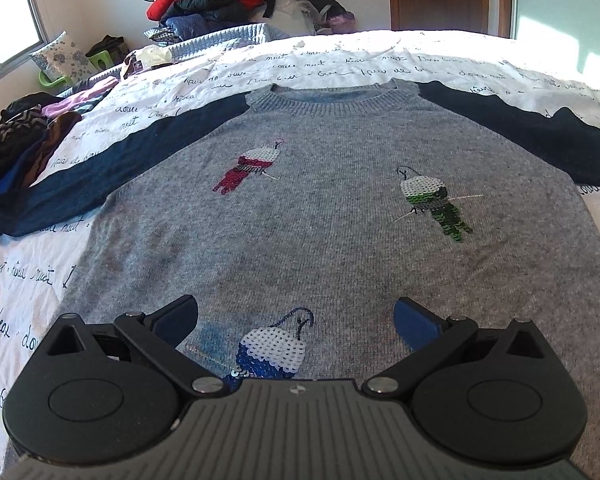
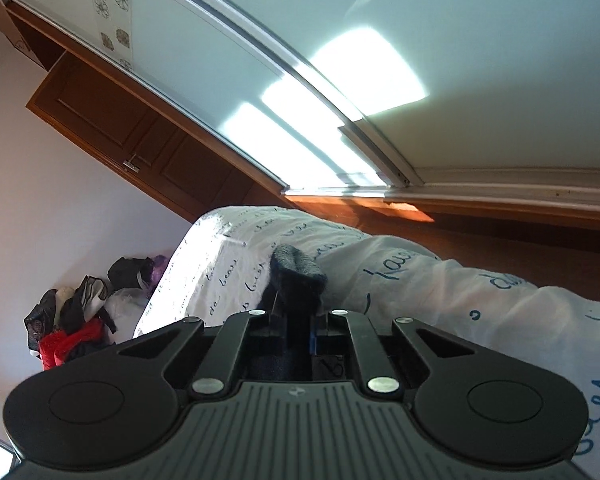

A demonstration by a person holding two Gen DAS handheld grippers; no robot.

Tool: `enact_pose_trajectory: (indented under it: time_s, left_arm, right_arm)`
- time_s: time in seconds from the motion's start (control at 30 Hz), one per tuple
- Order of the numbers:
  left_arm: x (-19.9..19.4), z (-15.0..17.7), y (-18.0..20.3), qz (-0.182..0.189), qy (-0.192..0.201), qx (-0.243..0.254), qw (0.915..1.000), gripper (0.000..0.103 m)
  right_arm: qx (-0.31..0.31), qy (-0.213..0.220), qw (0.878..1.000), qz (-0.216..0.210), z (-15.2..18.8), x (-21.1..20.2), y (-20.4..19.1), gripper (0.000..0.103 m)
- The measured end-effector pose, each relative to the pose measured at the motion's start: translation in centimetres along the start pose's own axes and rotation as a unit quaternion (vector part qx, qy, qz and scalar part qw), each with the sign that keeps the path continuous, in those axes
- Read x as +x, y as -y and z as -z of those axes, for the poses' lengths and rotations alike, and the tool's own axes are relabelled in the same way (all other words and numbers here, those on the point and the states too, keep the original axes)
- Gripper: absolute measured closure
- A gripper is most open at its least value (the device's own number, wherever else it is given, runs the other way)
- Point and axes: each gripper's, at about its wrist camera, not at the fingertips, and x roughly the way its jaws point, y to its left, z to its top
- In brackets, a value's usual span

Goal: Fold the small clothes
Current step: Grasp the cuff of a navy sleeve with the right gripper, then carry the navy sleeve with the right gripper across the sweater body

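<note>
Sweater (image 1: 320, 216) fills most of the left wrist view, laid flat and face up on a white bedsheet (image 1: 340, 60) printed with dark handwriting. At the far left of that frame a heap of dark and purple clothes (image 1: 24, 140) lies on the bed edge, and the sweater's navy left-hand sleeve (image 1: 100, 160) runs from there up toward the grey ribbed collar (image 1: 332, 98) at top centre. Above the collar, in the upper left, a pile of red and dark garments (image 1: 208, 0) sits past the bed. On the grey chest a red sequin bird (image 1: 248, 168) lies left of centre, a green sequin bird (image 1: 432, 204) right of centre, and a blue sequin bird (image 1: 272, 352) at bottom centre. The other navy sleeve (image 1: 520, 132) stretches to the right edge. The left gripper (image 1: 296, 320) hovers over the lower part of the sweater with its jaws spread wide and nothing between them; the blue bird shows in the gap.

In the right wrist view the frame is strongly tilted. At lower left, clothes (image 2: 72, 328) lie heaped against a pale wall. At centre, the right gripper (image 2: 296, 320) has its jaws clenched on a fold of dark navy and grey knit (image 2: 296, 272), a cuff end that bunches up just beyond the fingertips. Behind and to the right spreads the handwriting sheet (image 2: 480, 304), with a wooden cabinet (image 2: 112, 120) above.
</note>
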Motion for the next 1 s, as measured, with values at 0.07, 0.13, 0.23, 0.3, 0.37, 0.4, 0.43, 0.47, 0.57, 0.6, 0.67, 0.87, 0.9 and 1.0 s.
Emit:
enact_pose_trajectory:
  time_s: [0.07, 0.13, 0.23, 0.3, 0.37, 0.4, 0.43, 0.47, 0.57, 0.6, 0.67, 0.87, 0.9, 1.0]
  left_arm:
    - [-0.2, 0.0, -0.3, -0.003, 0.005, -0.001, 1.0000, 0.000]
    - [-0.2, 0.0, -0.7, -0.005, 0.007, -0.003, 1.0000, 0.000]
    - [-0.1, 0.0, -1.4, -0.008, 0.006, -0.012, 0.9999, 0.000]
    - [0.1, -0.1, -1.8, -0.011, 0.005, -0.017, 0.9998, 0.000]
    - [0.1, -0.1, -2.4, -0.017, 0.008, -0.021, 0.9996, 0.000]
    - [0.1, -0.2, -2.6, -0.021, 0.009, -0.021, 0.9995, 0.000]
    - [0.2, -0.2, -2.9, -0.027, 0.009, -0.023, 0.9993, 0.000]
    - [0.2, -0.2, -3.1, -0.031, 0.008, -0.024, 0.9992, 0.000]
    - [0.3, -0.1, -4.1, -0.039, 0.007, -0.031, 0.9987, 0.000]
    - [0.4, 0.0, -4.4, -0.042, 0.006, -0.035, 0.9985, 0.000]
    - [0.5, 0.1, -5.0, -0.046, 0.004, -0.040, 0.9981, 0.000]
    - [0.5, 0.2, -6.0, -0.047, 0.004, -0.049, 0.9977, 0.000]
    - [0.5, 0.3, -6.0, -0.047, 0.004, -0.049, 0.9977, 0.000]
    - [0.6, 0.4, -6.2, -0.049, 0.005, -0.049, 0.9976, 0.000]
  right_arm:
    - [-0.035, 0.029, 0.999, 0.001, -0.1, -1.7, -1.5, 0.093]
    - [-0.073, 0.050, 0.996, 0.000, 0.2, -3.1, -3.2, 0.093]
    - [-0.142, 0.055, 0.988, -0.018, 1.8, -4.8, -6.6, 0.093]
    - [-0.187, 0.038, 0.981, -0.037, 3.7, -5.2, -8.8, 0.094]
    - [-0.217, 0.014, 0.974, -0.060, 5.8, -5.3, -10.8, 0.094]
    - [-0.224, -0.001, 0.972, -0.071, 6.8, -5.2, -11.6, 0.094]
    - [-0.229, -0.017, 0.970, -0.082, 8.1, -5.0, -12.3, 0.094]
    - [-0.236, -0.029, 0.967, -0.090, 9.1, -4.8, -13.0, 0.094]
    - [-0.270, -0.057, 0.956, -0.102, 12.3, -4.2, -15.0, 0.094]
    - [-0.280, -0.066, 0.952, -0.106, 13.3, -4.1, -15.6, 0.094]
    - [-0.301, -0.085, 0.943, -0.117, 15.5, -4.0, -16.9, 0.094]
    - [-0.353, -0.134, 0.914, -0.149, 21.5, -4.6, -20.3, 0.093]
    - [-0.361, -0.141, 0.909, -0.154, 22.3, -4.8, -20.8, 0.093]
    - [-0.378, -0.163, 0.895, -0.170, 24.6, -5.0, -22.5, 0.093]
